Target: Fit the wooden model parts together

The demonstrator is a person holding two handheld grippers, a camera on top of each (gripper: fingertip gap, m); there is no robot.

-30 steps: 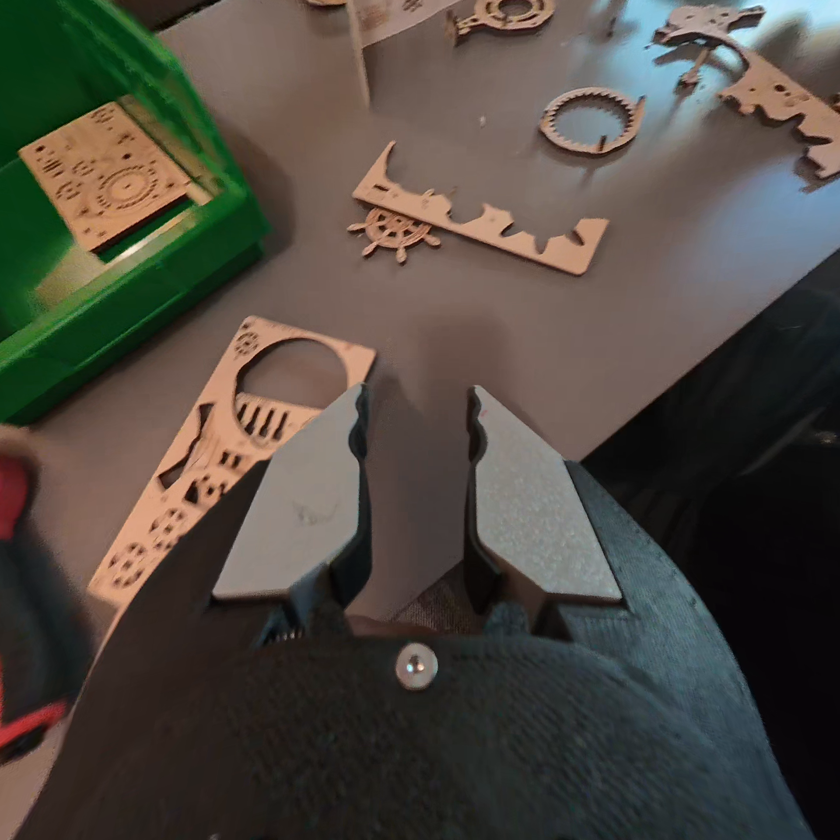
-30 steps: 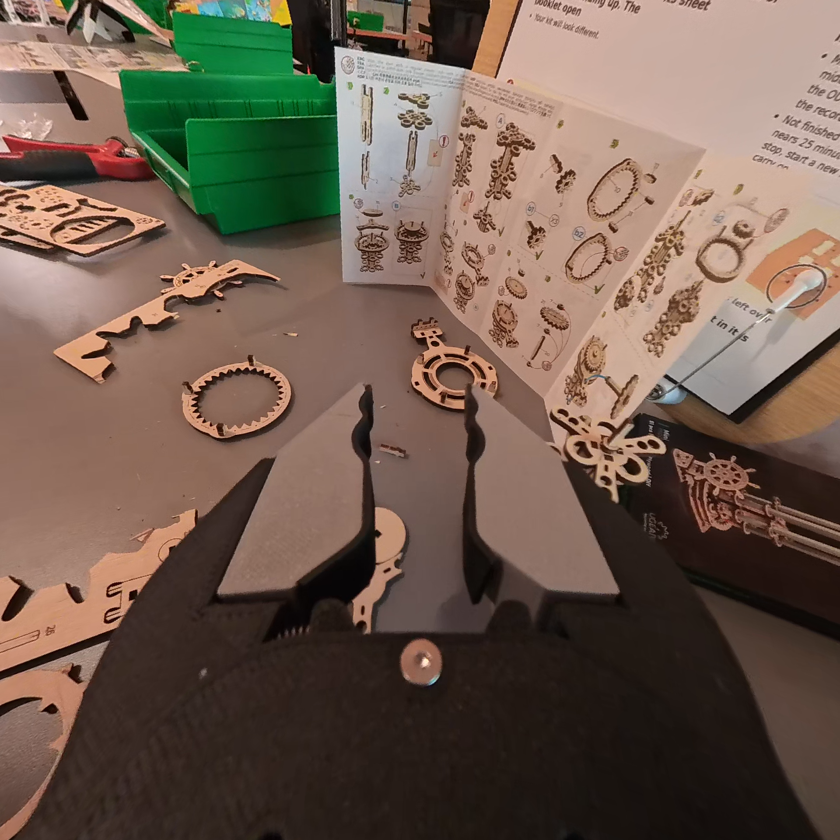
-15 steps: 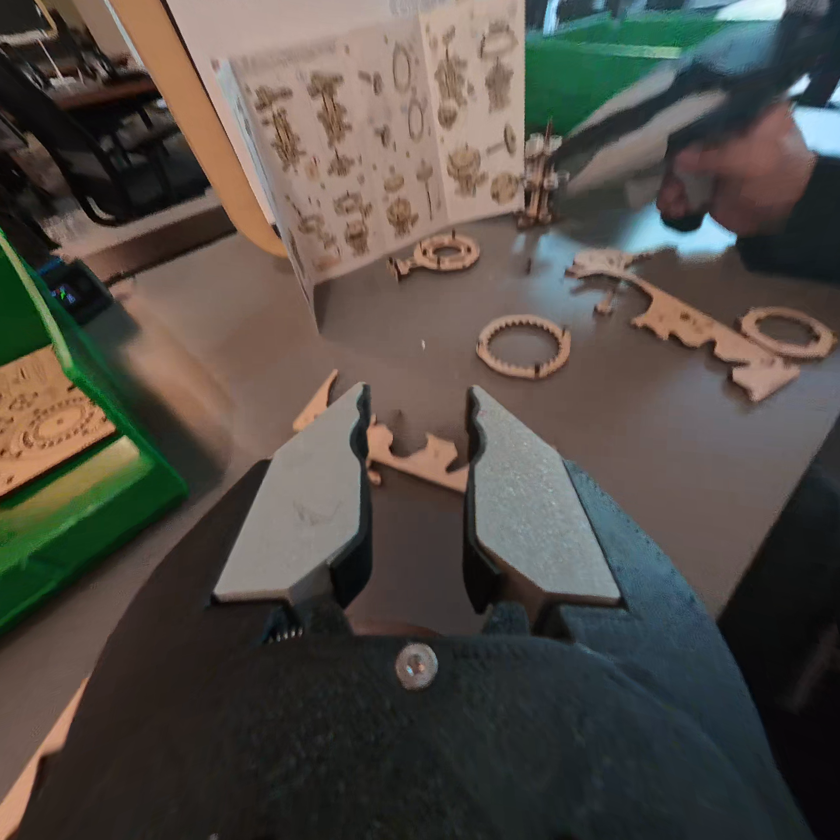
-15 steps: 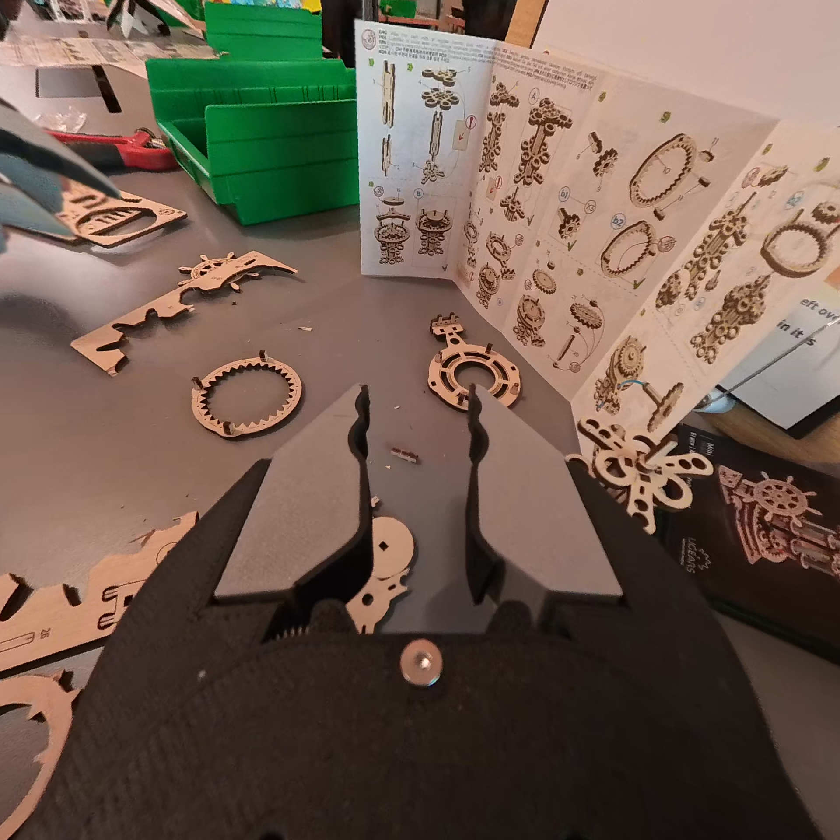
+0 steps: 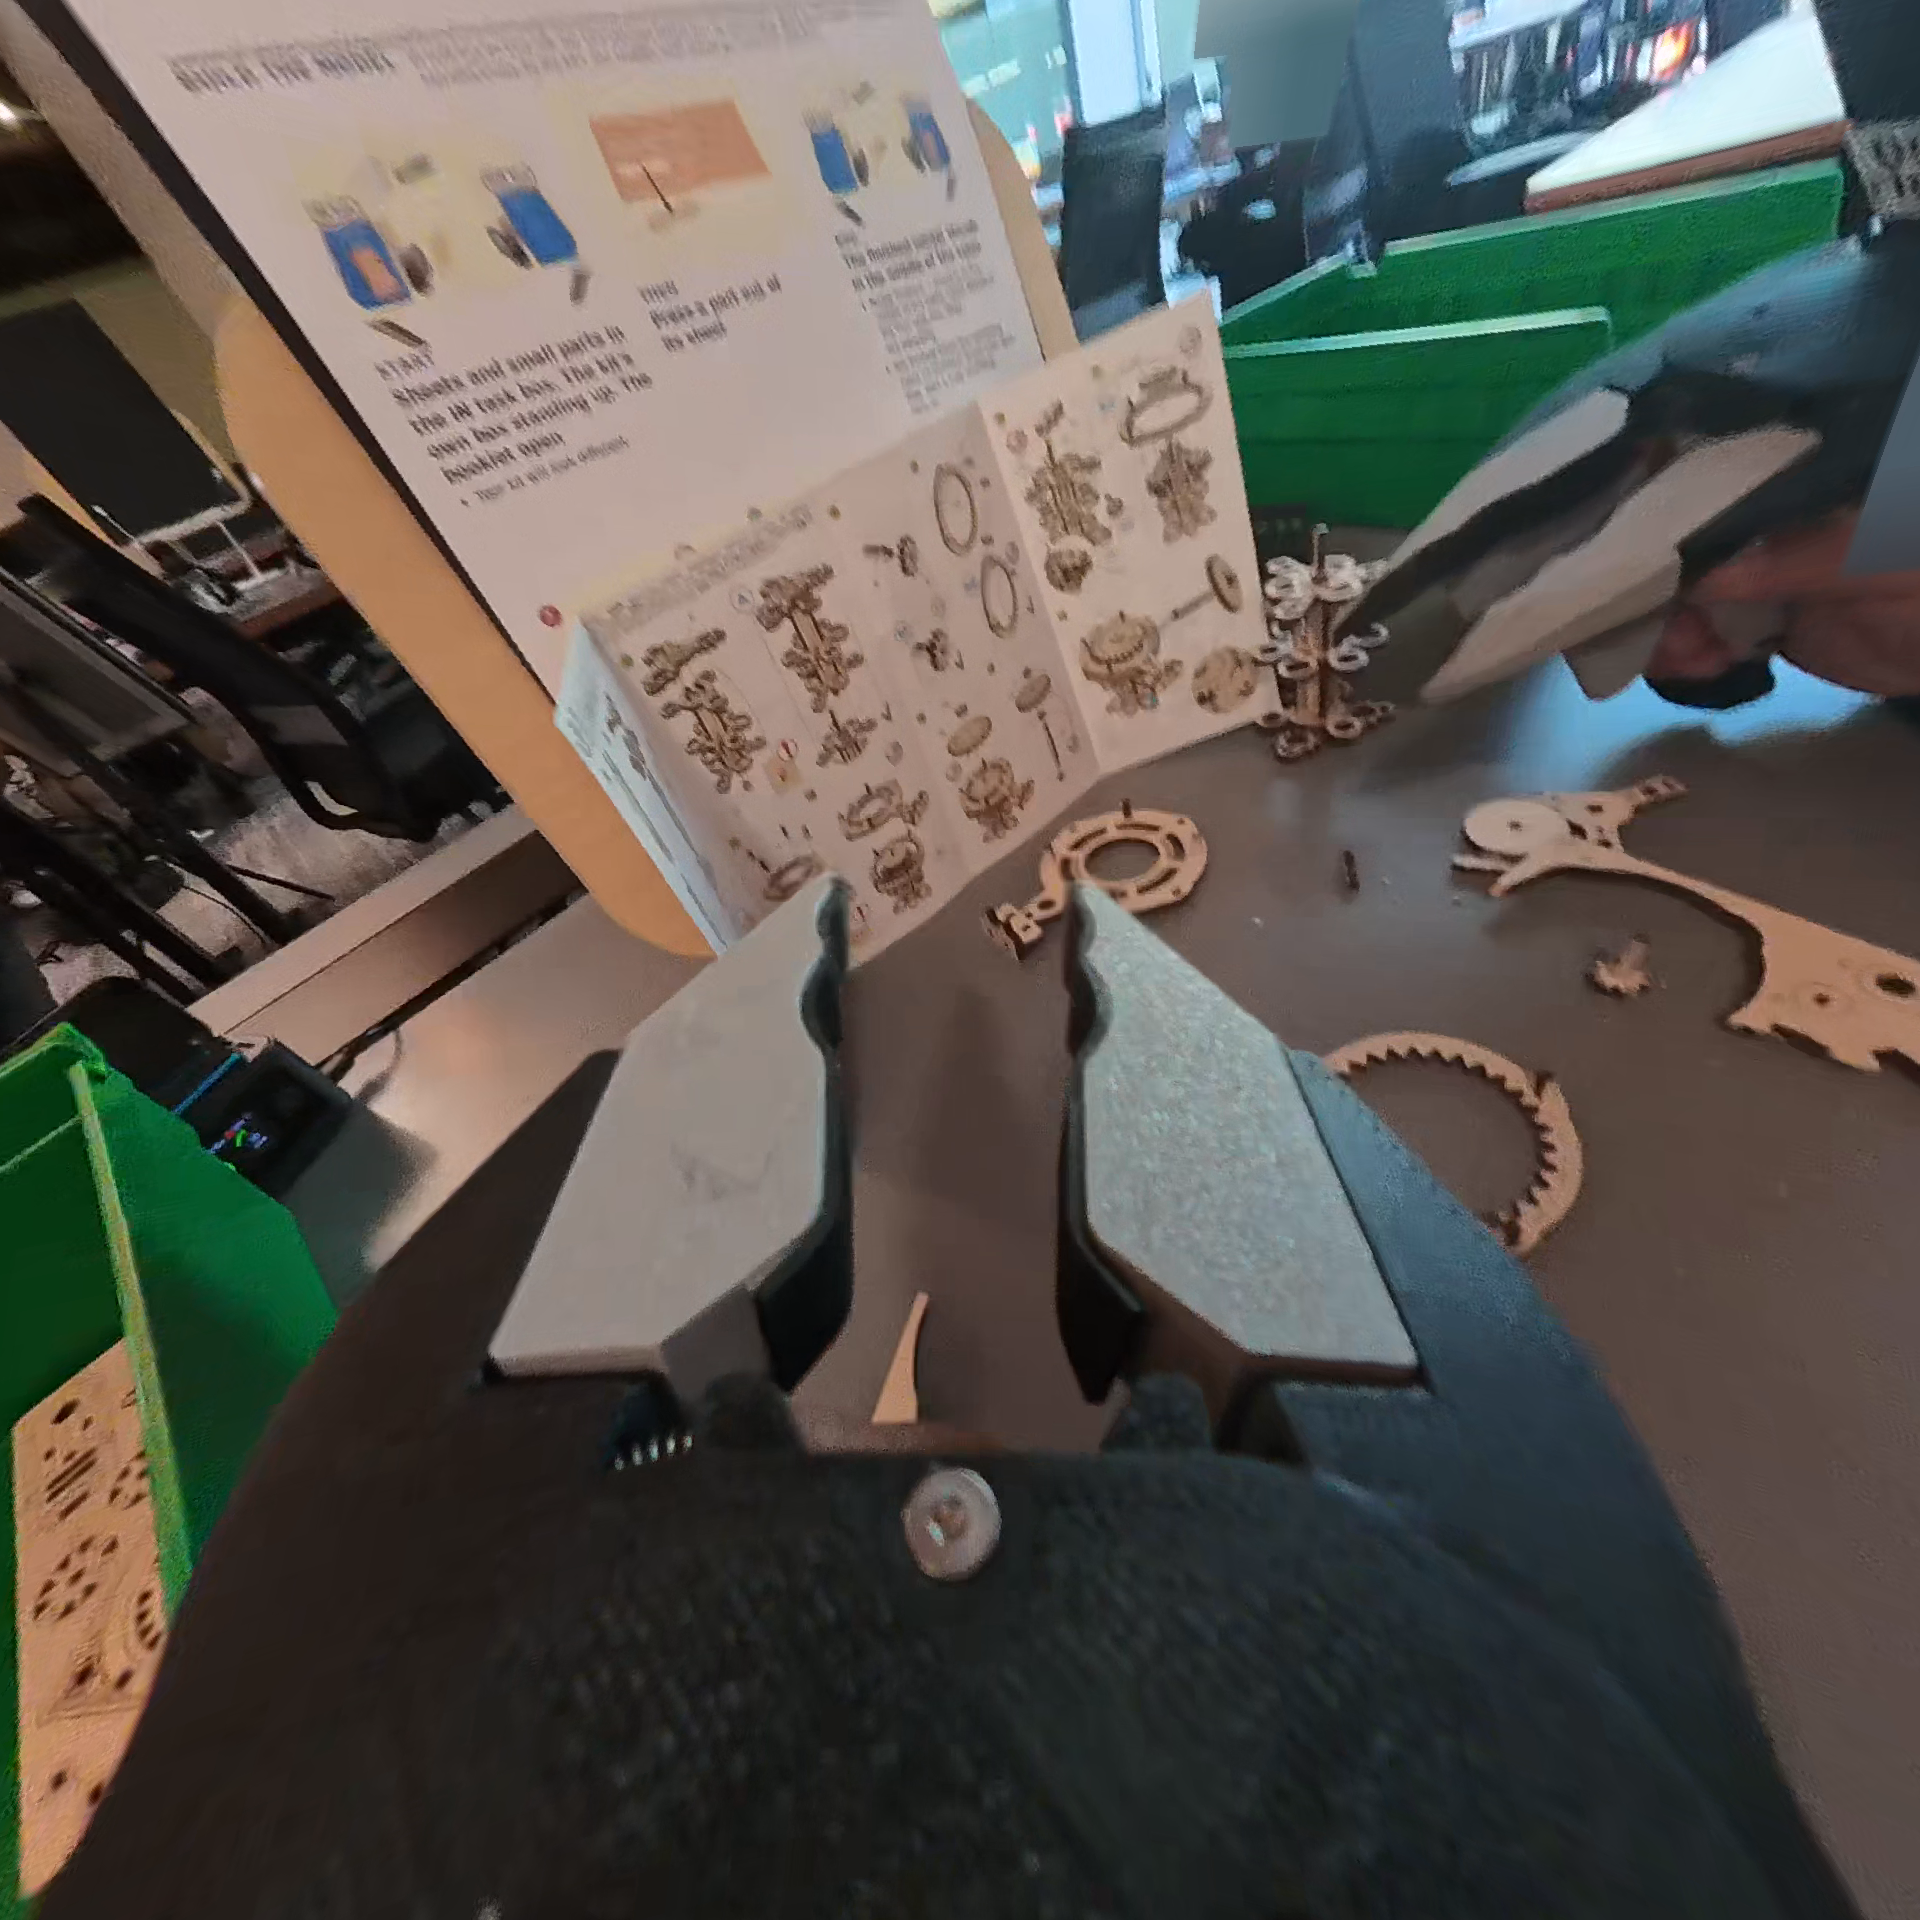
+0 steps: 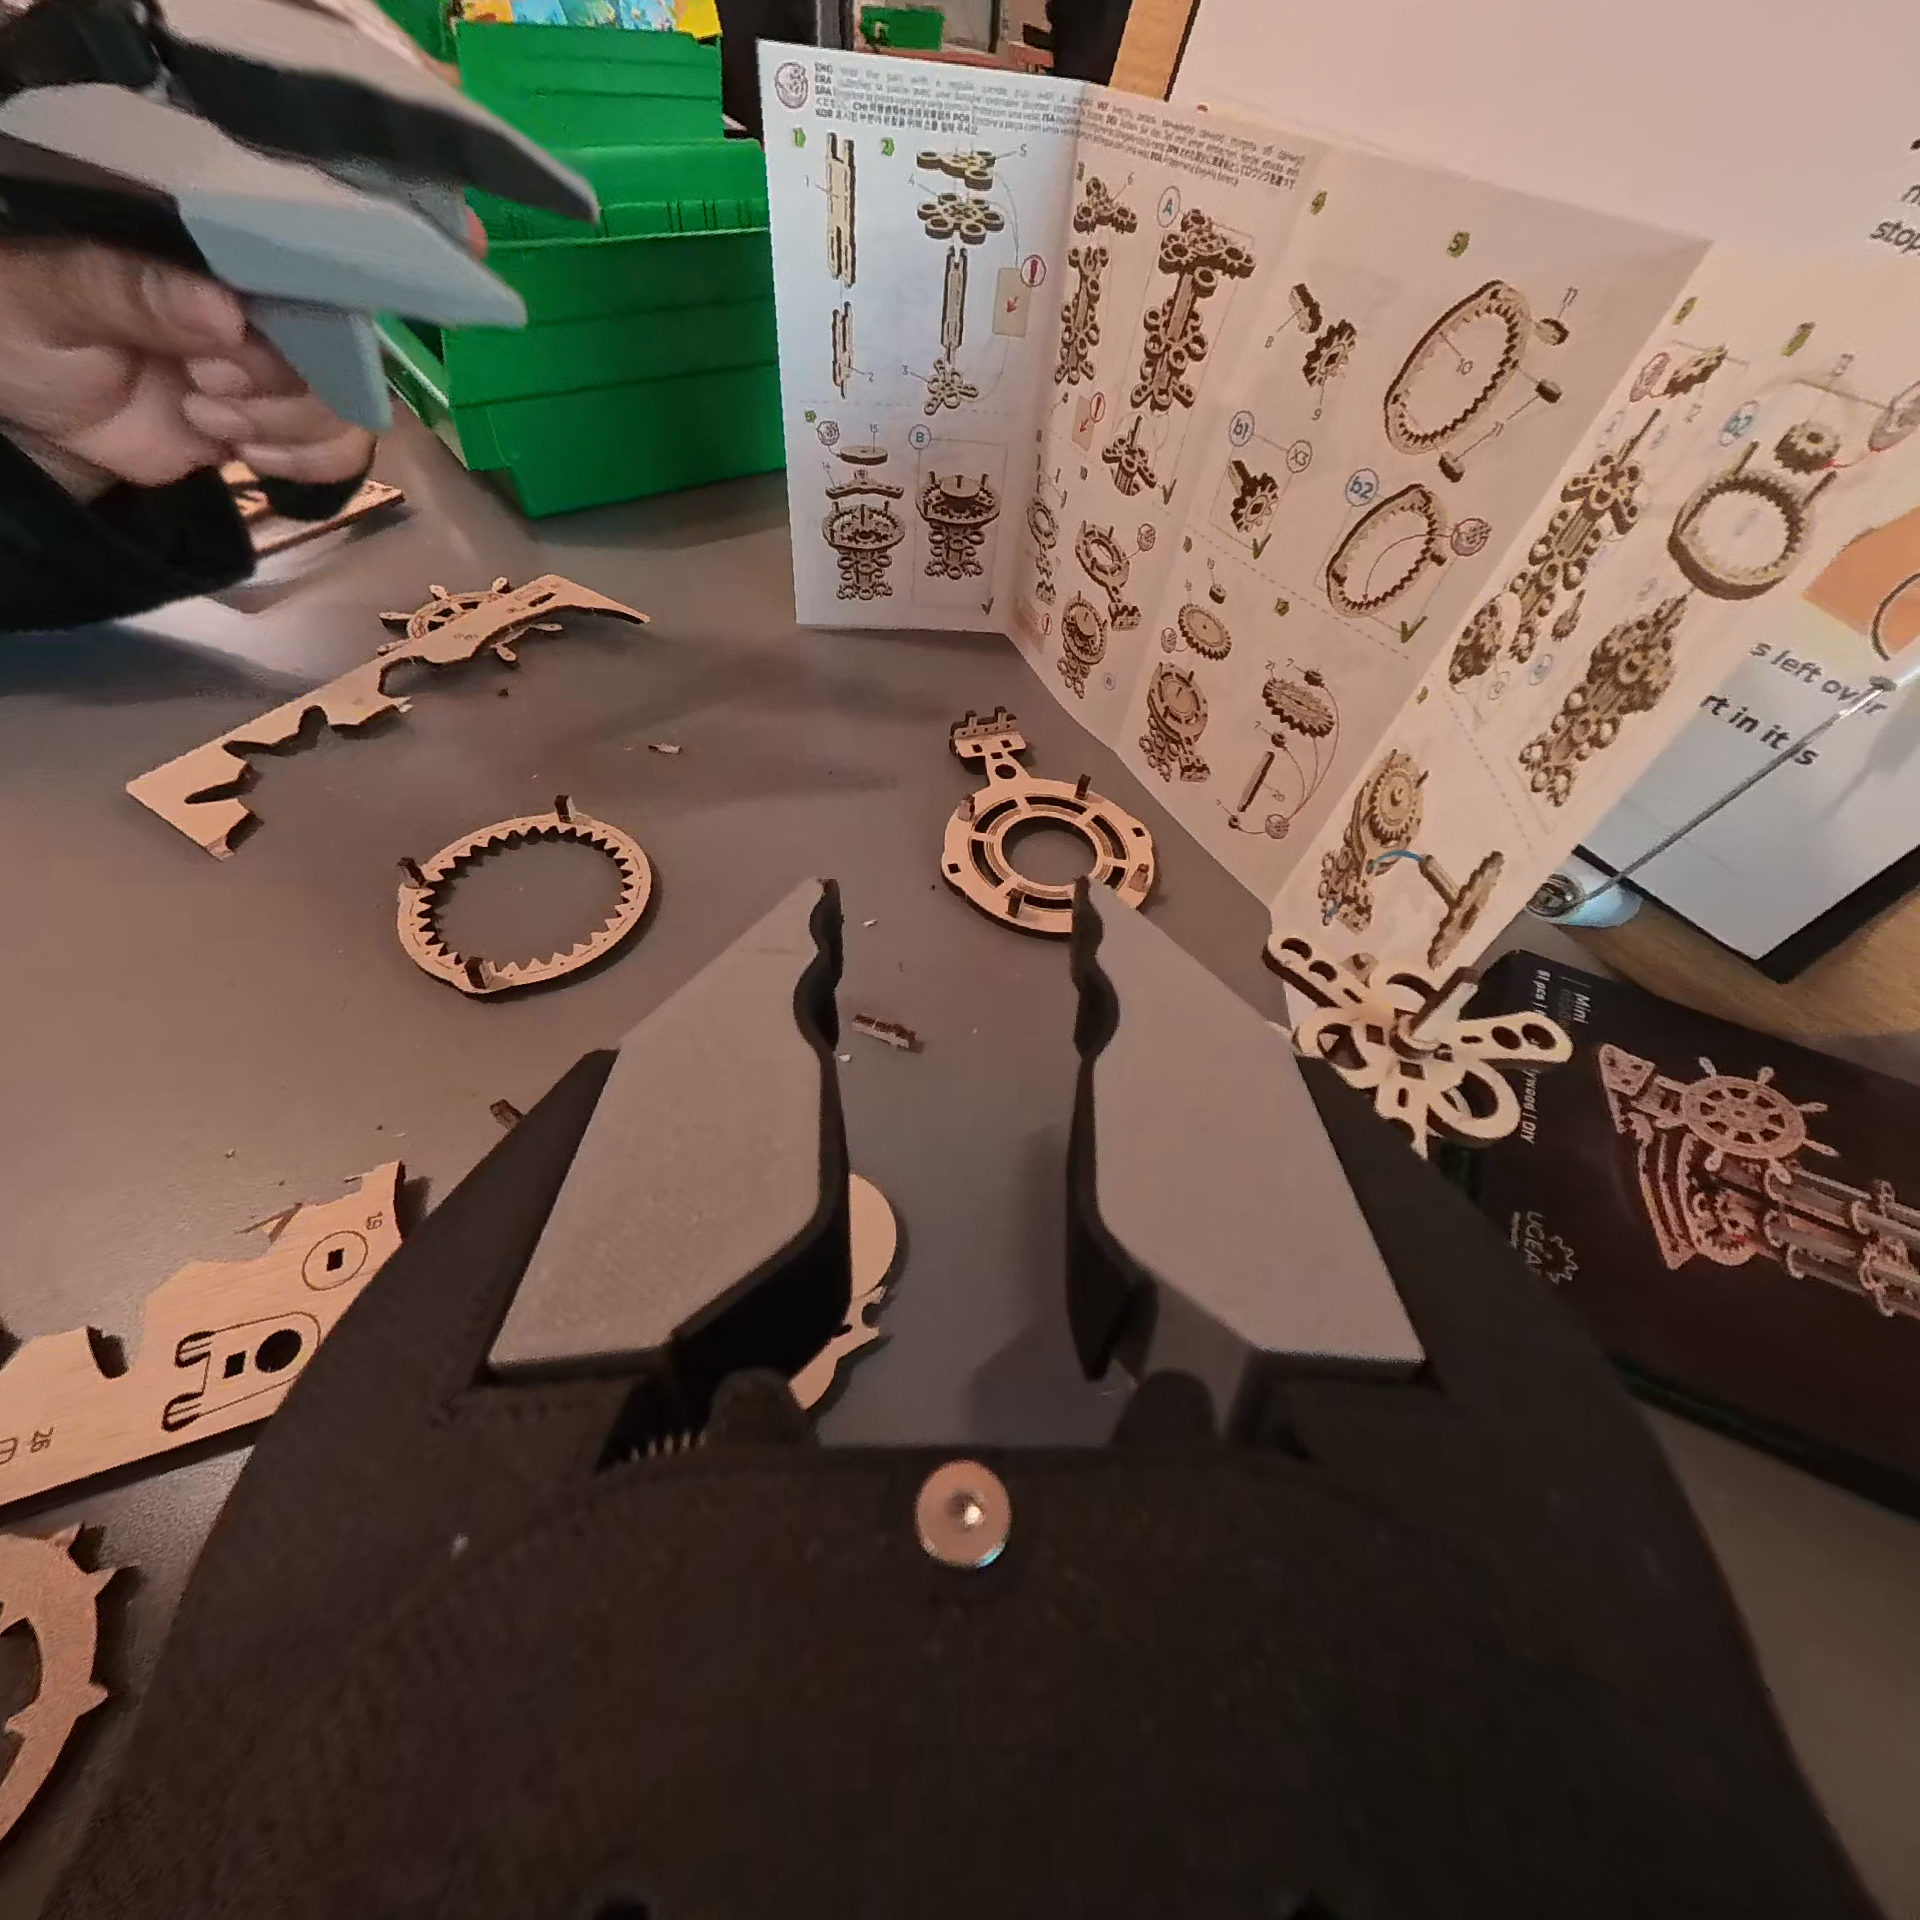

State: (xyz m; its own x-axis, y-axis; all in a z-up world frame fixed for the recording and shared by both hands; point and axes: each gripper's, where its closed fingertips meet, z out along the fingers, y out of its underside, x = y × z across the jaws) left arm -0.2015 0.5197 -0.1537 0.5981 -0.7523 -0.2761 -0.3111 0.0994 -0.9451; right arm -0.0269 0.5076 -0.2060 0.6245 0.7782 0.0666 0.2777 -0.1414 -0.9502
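Observation:
My left gripper (image 5: 956, 914) is open and empty, held above the grey table (image 5: 1351, 1403) and pointing at the booklet. My right gripper (image 6: 956, 904) is open and empty, low over the table. A toothed wooden ring (image 6: 525, 904) lies left of it and also shows in the left wrist view (image 5: 1496, 1132). A round slotted part with a stem (image 6: 1044, 847) lies just past the right fingertips and also shows in the left wrist view (image 5: 1122, 862). A small assembled wooden column (image 5: 1320, 665) stands by the booklet. A tiny pin (image 6: 883, 1032) lies between the right fingers.
An unfolded instruction booklet (image 6: 1143, 416) stands at the back. Green bins (image 6: 613, 312) stand back left, and one (image 5: 104, 1247) holds a part sheet. Leftover cut sheets (image 6: 416, 696) (image 6: 208, 1340) lie on the table. A black kit box (image 6: 1714, 1195) lies at the right. Measured from the fingertips, the tiny pin (image 6: 883, 1032) is 7 centimetres or so from the right gripper and 20 centimetres from the left.
My left gripper has lifted from the table's near edge and swung up and right, now facing the booklet. My right gripper has crept forward a little. Both stayed open.

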